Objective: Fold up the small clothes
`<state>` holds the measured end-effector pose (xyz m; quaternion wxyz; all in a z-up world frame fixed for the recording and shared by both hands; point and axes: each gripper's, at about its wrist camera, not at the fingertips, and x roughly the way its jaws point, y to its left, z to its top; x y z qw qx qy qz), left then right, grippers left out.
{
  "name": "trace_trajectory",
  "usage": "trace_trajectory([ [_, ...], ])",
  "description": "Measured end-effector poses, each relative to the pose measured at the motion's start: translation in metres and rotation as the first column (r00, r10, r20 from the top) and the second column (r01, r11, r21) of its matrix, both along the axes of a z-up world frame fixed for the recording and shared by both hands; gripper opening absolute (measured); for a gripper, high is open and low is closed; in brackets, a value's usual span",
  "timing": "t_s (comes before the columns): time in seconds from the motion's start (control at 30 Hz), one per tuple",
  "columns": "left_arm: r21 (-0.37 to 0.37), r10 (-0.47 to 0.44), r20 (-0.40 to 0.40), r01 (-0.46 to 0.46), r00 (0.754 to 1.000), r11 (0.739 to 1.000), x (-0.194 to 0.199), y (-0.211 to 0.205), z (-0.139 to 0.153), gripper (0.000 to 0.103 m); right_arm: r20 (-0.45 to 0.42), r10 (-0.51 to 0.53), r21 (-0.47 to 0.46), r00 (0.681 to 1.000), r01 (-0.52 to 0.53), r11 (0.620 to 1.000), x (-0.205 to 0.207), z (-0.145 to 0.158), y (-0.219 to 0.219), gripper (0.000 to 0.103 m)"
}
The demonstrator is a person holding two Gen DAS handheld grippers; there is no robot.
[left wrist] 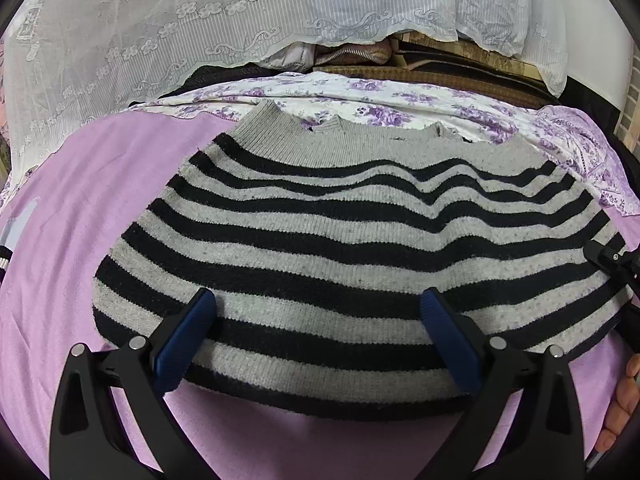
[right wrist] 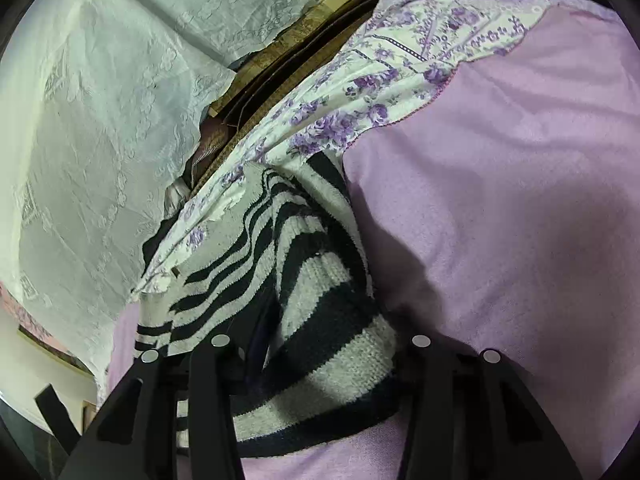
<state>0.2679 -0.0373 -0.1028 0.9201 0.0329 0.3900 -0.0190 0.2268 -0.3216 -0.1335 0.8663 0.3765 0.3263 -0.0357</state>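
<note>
A grey and black striped sweater [left wrist: 340, 232] lies flat on a lilac cloth [left wrist: 80, 240], neckline at the far side. My left gripper [left wrist: 318, 296] hovers open over its near hem, blue pads [left wrist: 188, 332] wide apart with nothing pinched. At the sweater's right edge sits my right gripper [left wrist: 612, 258]. In the right wrist view a bunched fold of the sweater [right wrist: 320, 320] fills the space between the jaws of the right gripper [right wrist: 328, 332]. They look shut on it, and the knit hides their tips.
A purple-flowered sheet [left wrist: 400, 96] lies beyond the neckline, and white lace fabric [left wrist: 160, 40] hangs behind it. Flat brown boards [left wrist: 460, 60] show under the lace. A person's hand [left wrist: 624, 396] is at the right edge. Another striped scrap [left wrist: 4, 256] peeks in at the left.
</note>
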Motion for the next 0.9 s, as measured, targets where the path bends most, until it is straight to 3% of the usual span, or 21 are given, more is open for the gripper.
trace_trajectory([
  [0.33, -0.003, -0.004, 0.005, 0.004, 1.0, 1.0, -0.001, 0.0, 0.001, 0.099, 0.001, 0.002, -0.038, 1.0, -0.002, 0.999, 0.0, 0.001, 0.005, 0.047],
  [0.53, 0.021, -0.001, 0.089, -0.001, 0.996, 1.0, -0.021, 0.02, 0.029, 0.099, -0.021, -0.003, -0.044, 1.0, 0.002, 0.999, 0.001, 0.006, 0.002, 0.041],
  [0.67, 0.13, 0.001, 0.19, -0.026, 0.982, 0.991, -0.039, 0.058, 0.055, 0.099, -0.048, -0.01, 0.027, 0.999, 0.012, 1.0, 0.003, 0.003, -0.005, 0.045],
  [0.73, 0.226, 0.036, 0.238, -0.091, 0.971, 0.97, -0.043, 0.087, 0.059, 0.099, -0.052, -0.039, 0.064, 0.998, 0.042, 0.997, 0.003, 0.001, -0.007, 0.047],
  [0.8, 0.277, 0.104, 0.242, -0.171, 0.965, 0.945, -0.04, 0.122, 0.054, 0.099, -0.06, -0.05, 0.033, 0.997, 0.052, 0.998, 0.006, 0.001, -0.002, 0.049],
  [0.83, 0.264, 0.15, 0.223, -0.208, 0.963, 0.942, -0.034, 0.142, 0.048, 0.099, -0.063, -0.058, 0.0, 0.996, 0.058, 0.998, 0.007, 0.003, 0.001, 0.049],
  [0.9, 0.165, 0.239, 0.169, -0.267, 0.956, 0.95, -0.024, 0.18, 0.034, 0.099, -0.058, -0.082, -0.02, 0.995, 0.081, 0.997, 0.006, 0.005, 0.004, 0.045],
])
